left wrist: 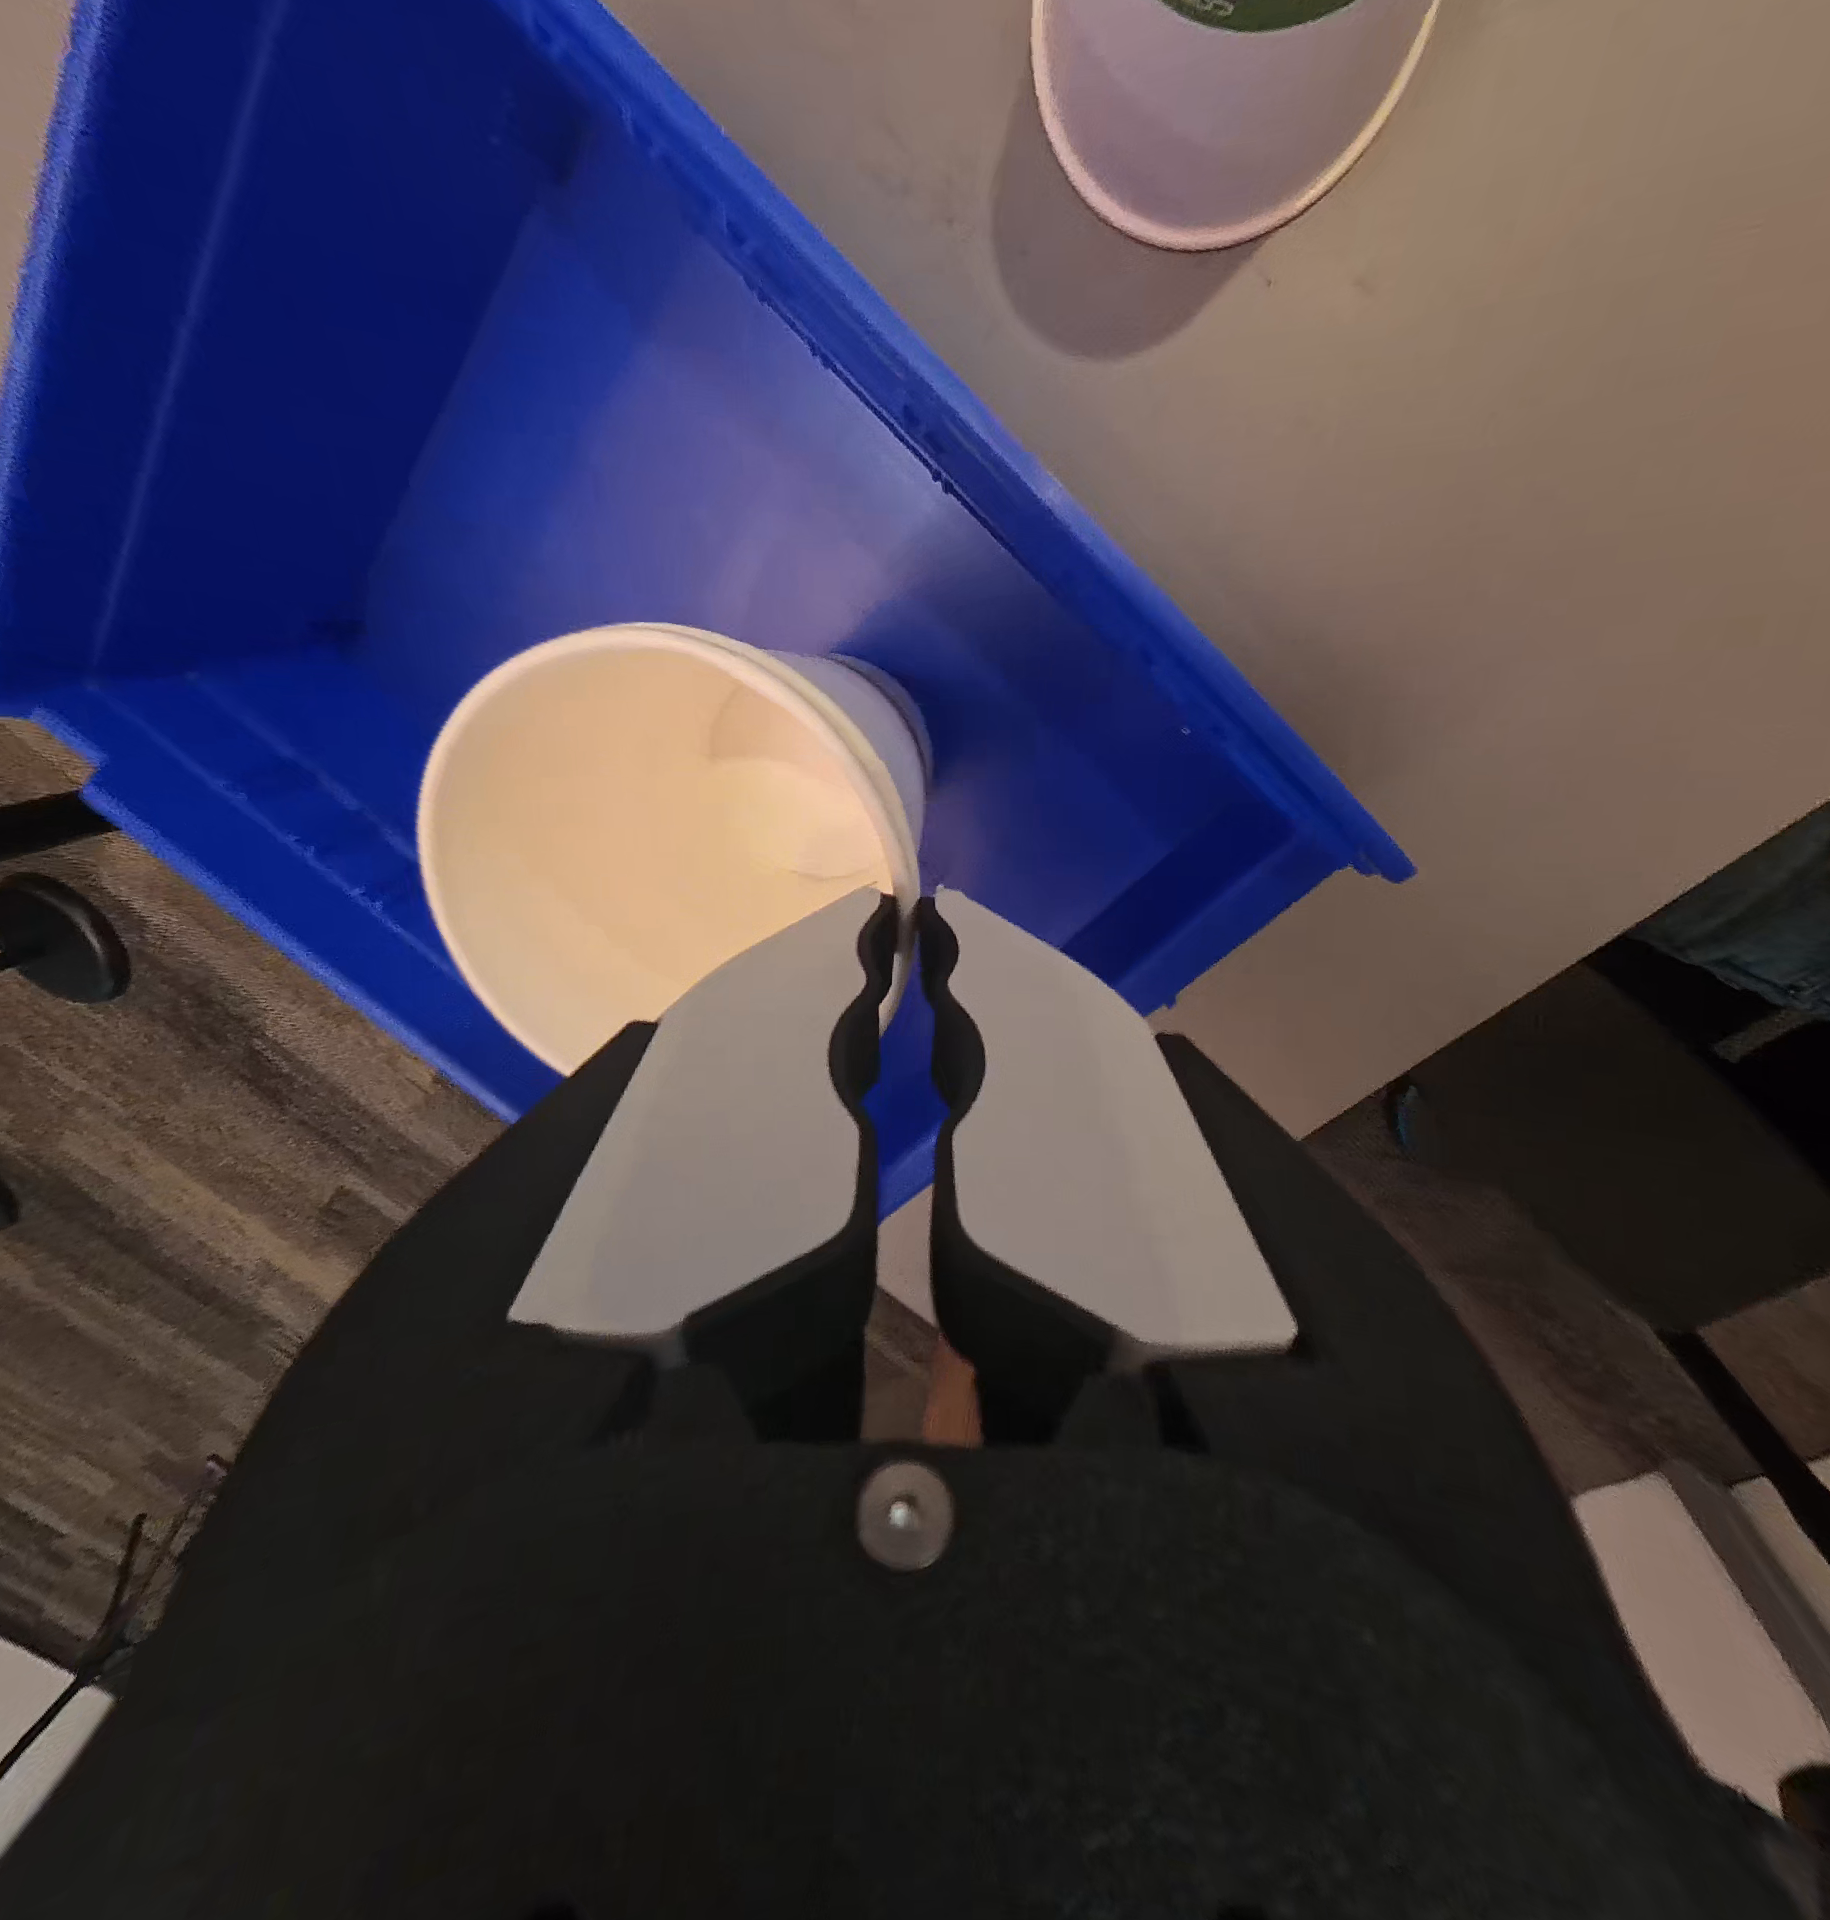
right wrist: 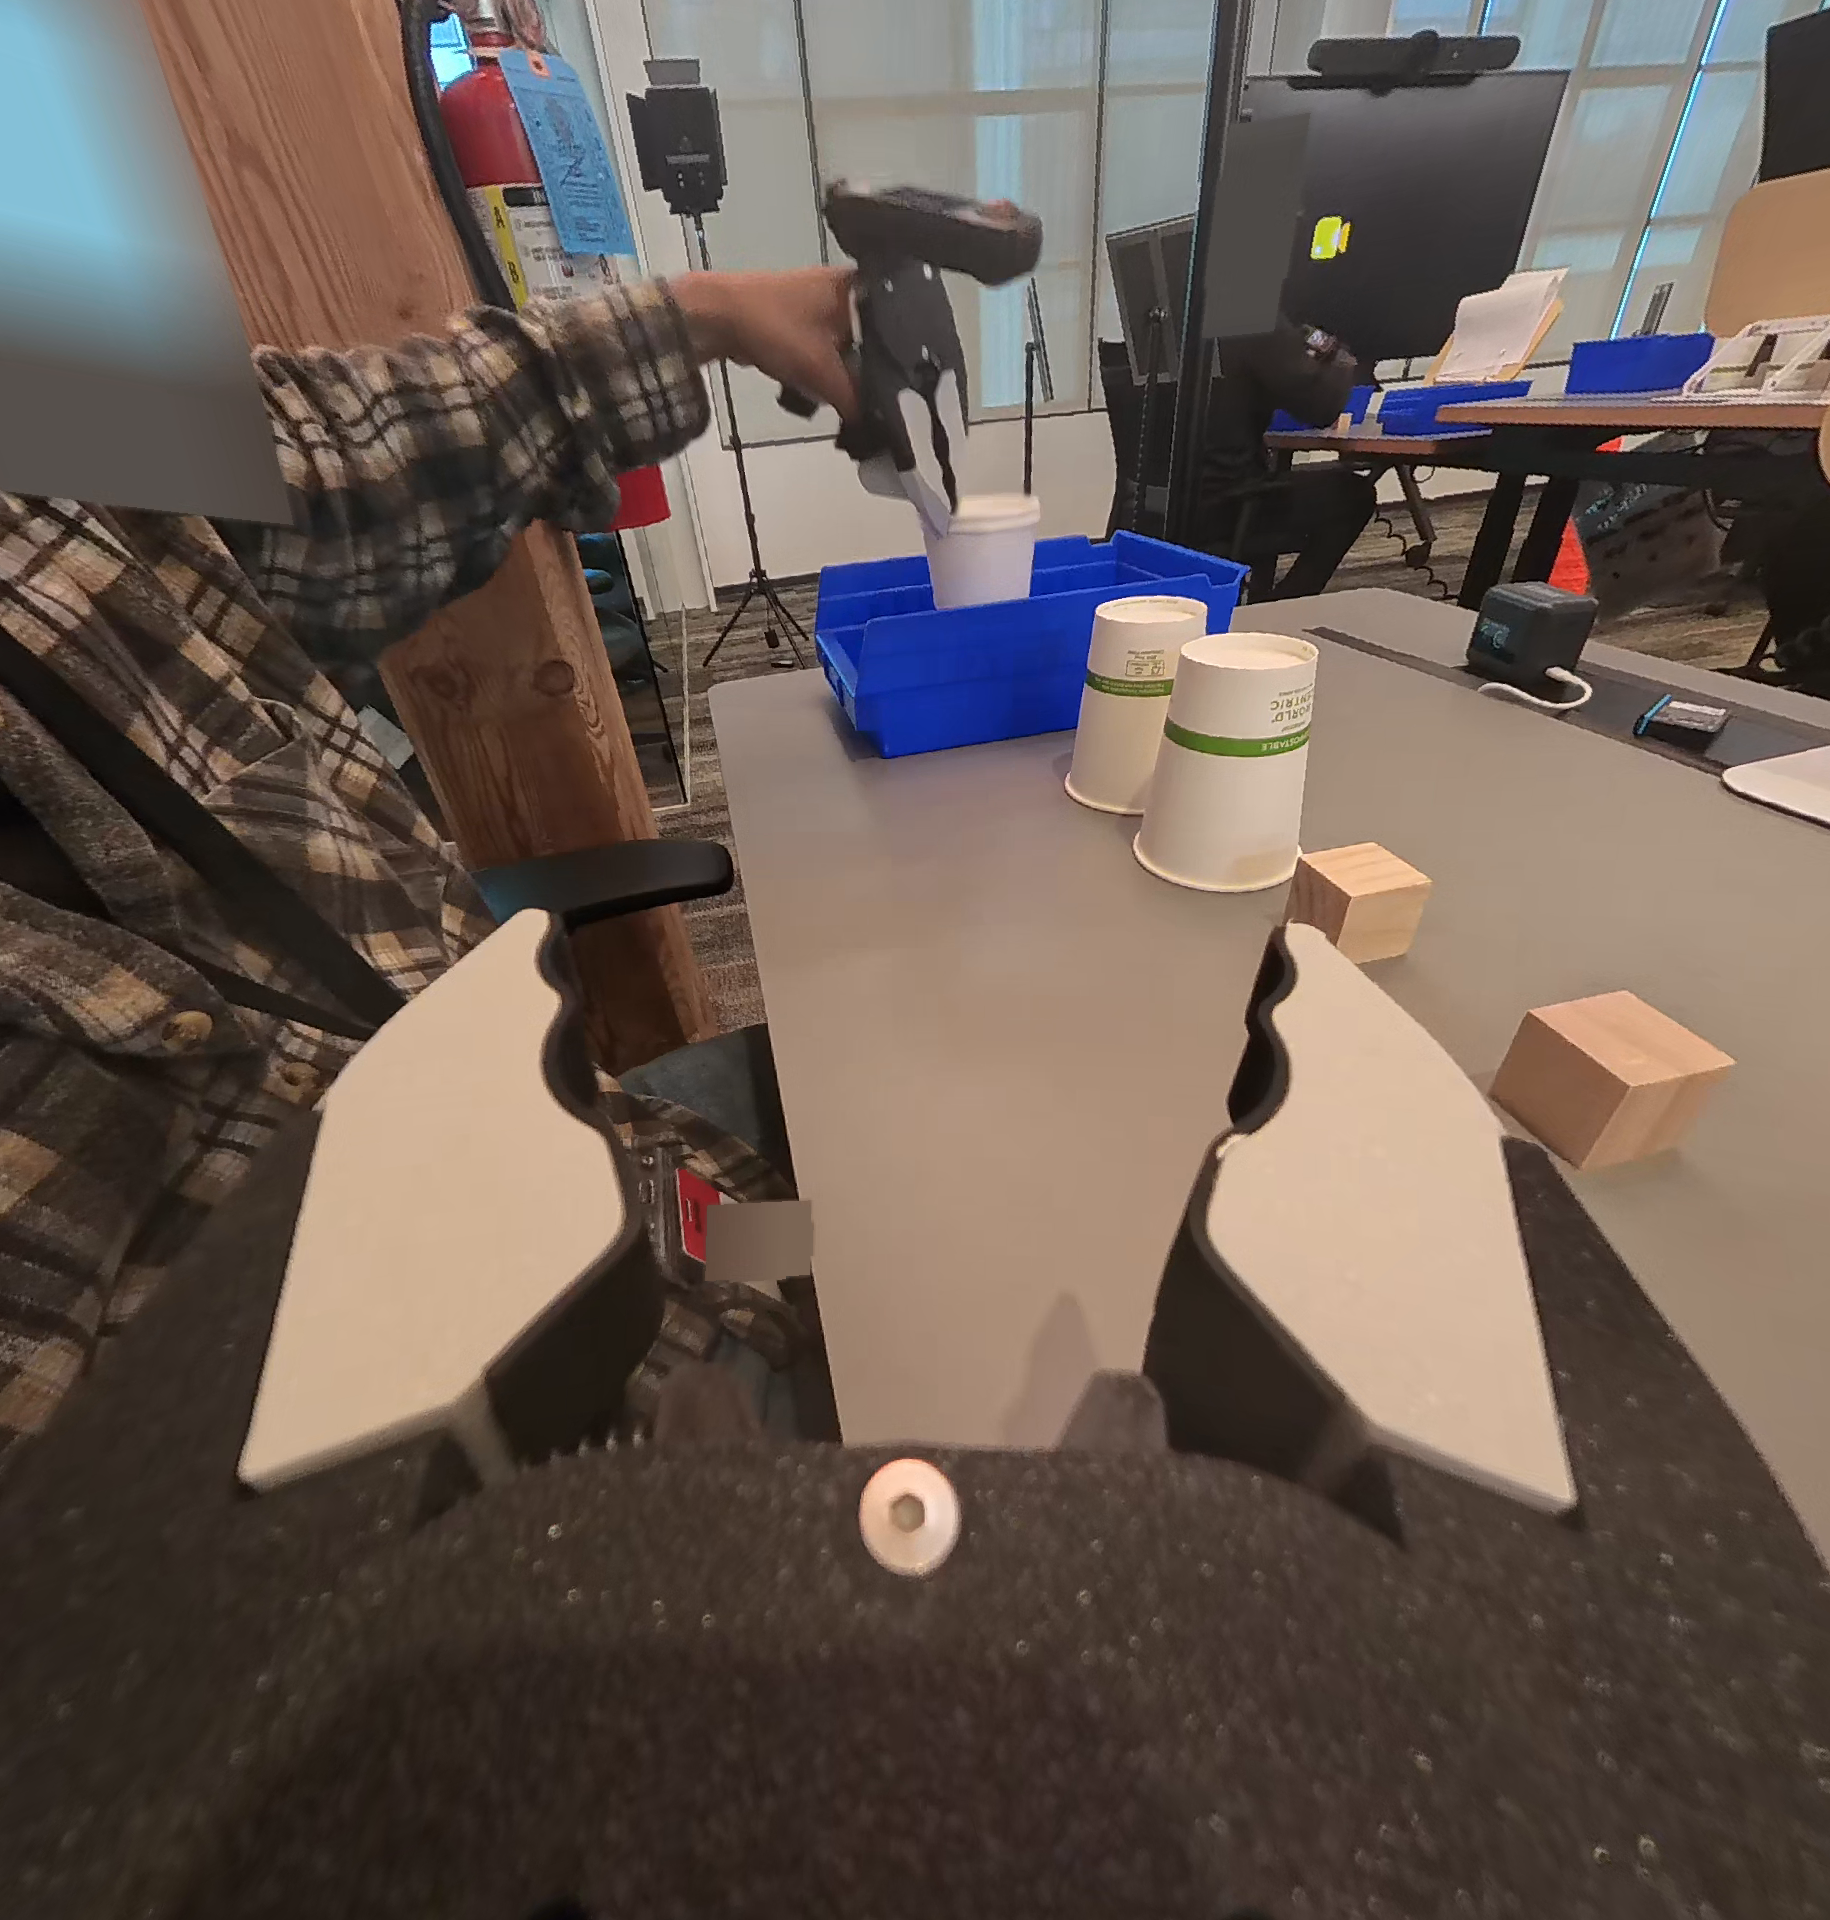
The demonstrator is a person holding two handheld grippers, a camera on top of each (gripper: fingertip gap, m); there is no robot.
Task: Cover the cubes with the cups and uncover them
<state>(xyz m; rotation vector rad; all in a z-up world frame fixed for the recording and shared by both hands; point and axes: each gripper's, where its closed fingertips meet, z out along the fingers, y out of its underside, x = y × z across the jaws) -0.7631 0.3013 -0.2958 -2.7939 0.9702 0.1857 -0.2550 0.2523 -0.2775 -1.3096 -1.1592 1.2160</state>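
My left gripper [left wrist: 909, 906] is shut on the rim of a white paper cup [left wrist: 641, 831], mouth up, and holds it inside the blue bin [left wrist: 267, 416]. In the right wrist view the same cup [right wrist: 982, 551] hangs from the left gripper [right wrist: 932, 499] above the blue bin [right wrist: 994, 665]. Two white cups with green bands stand upside down on the grey table: a far one [right wrist: 1129, 717] and a near one [right wrist: 1231, 769]. Two wooden cubes lie uncovered to their right, one [right wrist: 1360, 900] beside the near cup and one [right wrist: 1607, 1075] closer. My right gripper [right wrist: 911, 1029] is open and empty over the table's near left edge.
A person in a plaid shirt [right wrist: 163, 831] sits at the left by a wooden post [right wrist: 537, 727]. A small black device [right wrist: 1534, 629] and cable lie at the table's far right. An upside-down cup [left wrist: 1223, 114] shows beside the bin in the left wrist view.
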